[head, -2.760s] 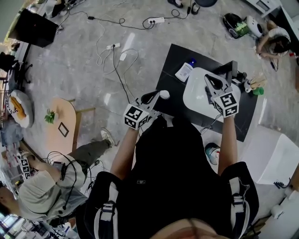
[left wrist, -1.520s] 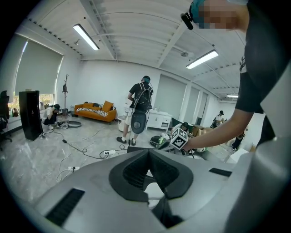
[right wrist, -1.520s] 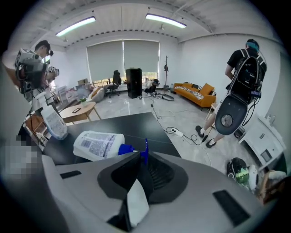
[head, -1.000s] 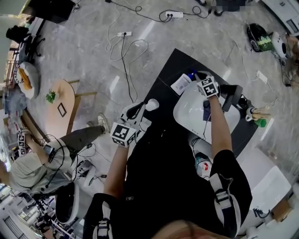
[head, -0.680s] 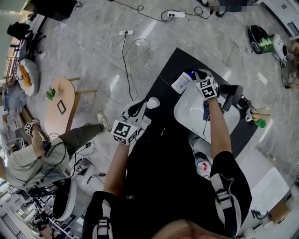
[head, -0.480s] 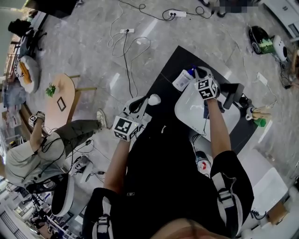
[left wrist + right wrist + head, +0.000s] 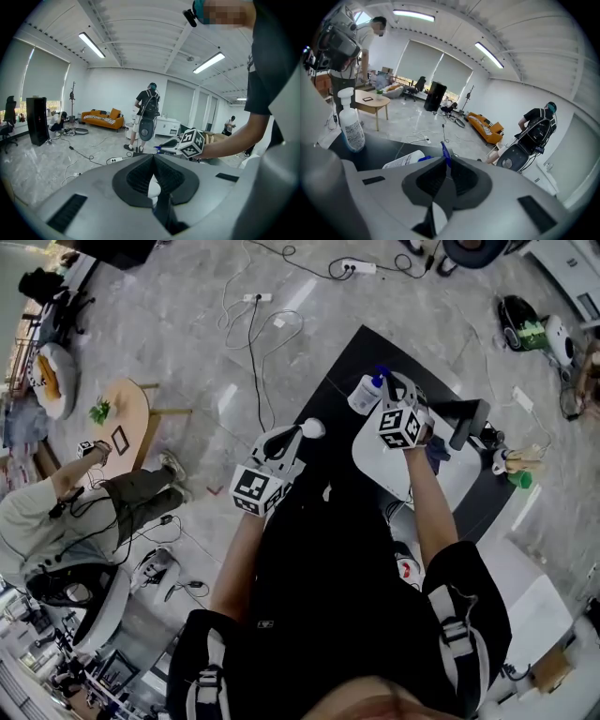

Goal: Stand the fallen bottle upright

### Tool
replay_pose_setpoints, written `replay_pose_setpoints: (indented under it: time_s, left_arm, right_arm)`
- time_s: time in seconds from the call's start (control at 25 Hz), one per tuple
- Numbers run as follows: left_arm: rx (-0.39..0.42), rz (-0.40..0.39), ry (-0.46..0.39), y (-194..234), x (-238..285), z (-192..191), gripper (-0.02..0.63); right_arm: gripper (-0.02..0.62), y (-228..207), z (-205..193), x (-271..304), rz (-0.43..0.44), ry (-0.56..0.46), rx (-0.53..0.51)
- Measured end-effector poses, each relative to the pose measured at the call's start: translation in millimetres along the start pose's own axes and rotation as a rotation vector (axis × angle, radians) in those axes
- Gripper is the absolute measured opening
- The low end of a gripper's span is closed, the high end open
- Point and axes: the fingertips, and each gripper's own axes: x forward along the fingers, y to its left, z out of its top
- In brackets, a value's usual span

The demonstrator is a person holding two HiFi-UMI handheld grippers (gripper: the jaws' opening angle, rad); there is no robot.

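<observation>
The bottle (image 7: 364, 395) is found at the far edge of the table (image 7: 342, 371), just beside the far left corner of the basin (image 7: 373, 457). It is not yet upright: in the right gripper view its white body is seen almost level, to the left of the jaws. It is grasped by the right gripper (image 7: 446, 161), whose jaws are pinched on the blue spray head. This end is probably taken so that the body can be swung down under it and the base set on the table. The left gripper (image 7: 153, 159) is clenched on nothing and is held near the left edge of the table, well apart, probably to leave room. A second bottle (image 7: 350, 124) is seen standing upright on the table and seems to need no handling.
</observation>
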Motion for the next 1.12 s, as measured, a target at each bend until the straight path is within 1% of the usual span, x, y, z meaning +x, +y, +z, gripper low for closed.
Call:
replay_pose_setpoints:
  time_s: [0.12,0.32,0.44,0.76,0.92,1.12]
  left_arm:
    - [-0.008,0.007,-0.008,-2,-8,-4,0.014]
    - [-0.019,0.025,-0.017,-4,-18,-10,0.014]
    - [-0.025,0.033,-0.018,-3,-24,-14,0.015]
    - [-0.021,0.032,-0.020,-7,-29,-16,0.014]
    - [-0.018,0.019,-0.023,-12,-27,-16,0.014]
    - [-0.013,0.010,-0.027,-17,-29,-15,0.014]
  right_arm:
    - [0.090,8,11,-9,-0.023,-0.024,-0.039]
    - [0.092,22,24,-27,-0.066,-0.075,-0.172]
    - [0.094,31,27,-34,-0.080,-0.090,-0.222]
    - [0.106,46,32,-50,-0.086,-0.103,-0.216]
    - [0.114,58,36,-61,-0.077,-0.117,-0.243]
    - [0.123,77,34,-67,-0.071,-0.143,-0.308]
